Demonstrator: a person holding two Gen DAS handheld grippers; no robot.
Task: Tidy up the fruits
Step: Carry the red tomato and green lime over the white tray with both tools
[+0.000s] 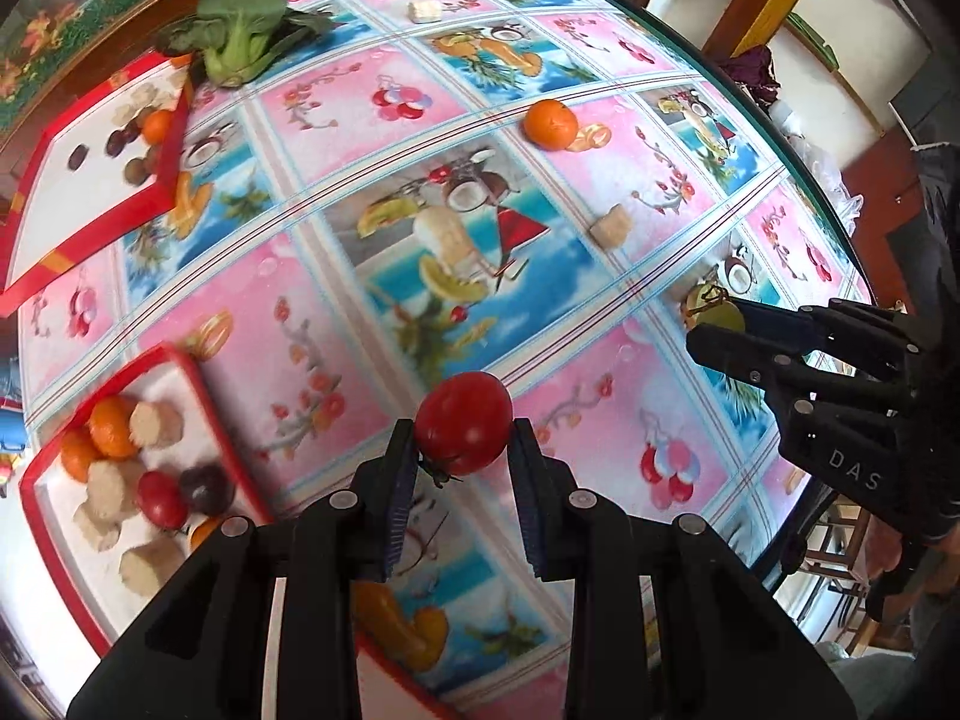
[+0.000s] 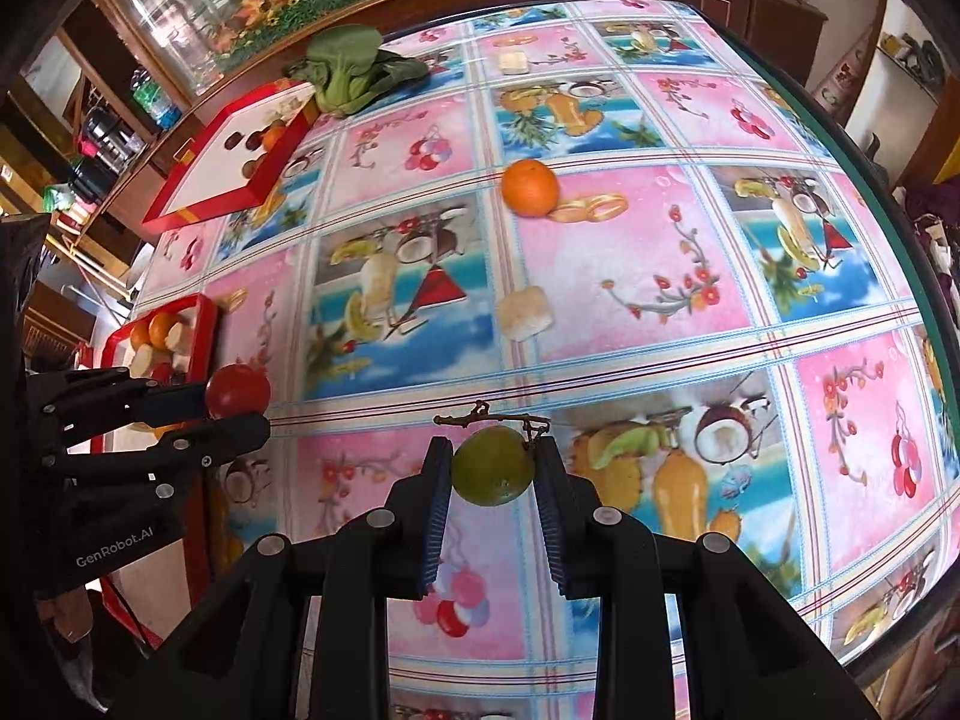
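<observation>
Desk (image 1: 336, 324) first: a broad top under a bright fruit-print cloth, and every place below is given from the near tray (image 1: 180, 372), the red-rimmed one already crowded with oranges, pale chunks and dark fruit. Far beyond that tray, towards the desk's back edge, sits a second red-rimmed tray (image 1: 90, 180) with only a few fruits in it, and a leafy green vegetable (image 1: 240, 30) lies just past its far corner. Well away from the near tray, out on the open cloth, an orange (image 1: 551, 123) sits loose, with a pale chunk (image 1: 612, 227) nearer than it and another (image 1: 425, 11) towards the far edge.

Left tool (image 1: 465, 456) is clamped on a red tomato (image 1: 463, 423), held clear of the cloth just beside the near tray's corner. Right tool (image 2: 495, 480) is clamped on a green fruit (image 2: 493, 467) with a twig on its stem, hanging over the cloth well away from that tray.

Likely trouble: both fruits are round and smooth and pinched only at their sides, so a tilt or jolt could let one slip and roll off. The near tray is nearly full, so a dropped tomato may bounce out. The twig could snag a finger on release.
</observation>
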